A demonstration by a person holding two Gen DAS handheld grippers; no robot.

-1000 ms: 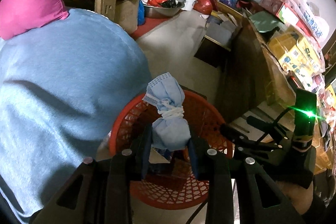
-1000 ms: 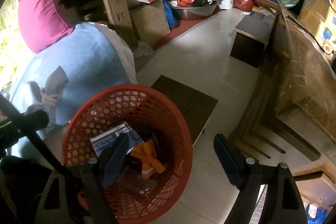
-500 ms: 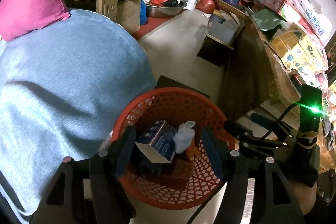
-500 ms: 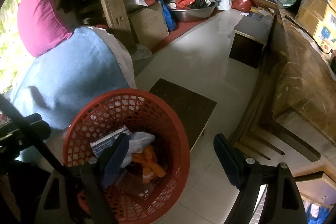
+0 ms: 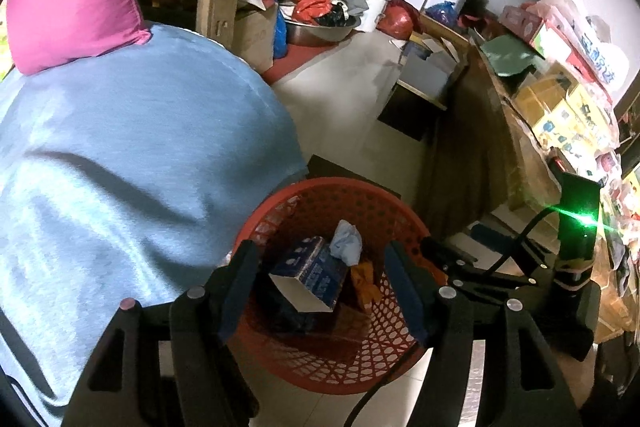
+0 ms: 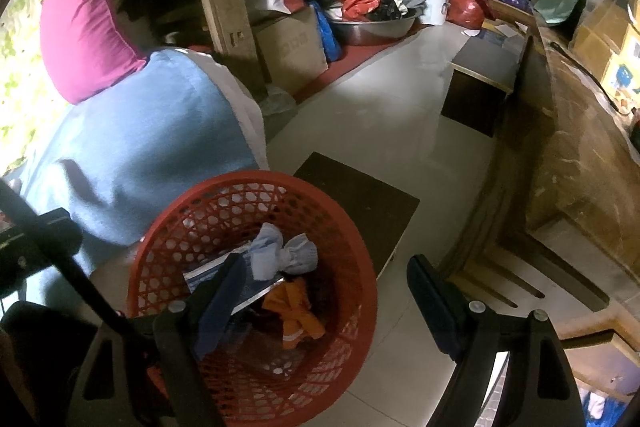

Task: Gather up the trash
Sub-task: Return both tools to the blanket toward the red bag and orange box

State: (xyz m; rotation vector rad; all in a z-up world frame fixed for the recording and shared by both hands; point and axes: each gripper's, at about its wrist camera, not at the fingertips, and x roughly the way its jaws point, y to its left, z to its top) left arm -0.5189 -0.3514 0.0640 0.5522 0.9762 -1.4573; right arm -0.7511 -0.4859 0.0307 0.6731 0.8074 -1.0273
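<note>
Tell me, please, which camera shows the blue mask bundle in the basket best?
The right wrist view: the mask bundle lies in full sight, its tied middle visible, atop the trash in the basket. The left wrist view shows it smaller, partly behind a box.

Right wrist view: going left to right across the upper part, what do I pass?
Magenta pillow → wooden shelf post → cardboard box → metal basin → red bag → green cloth.
</note>
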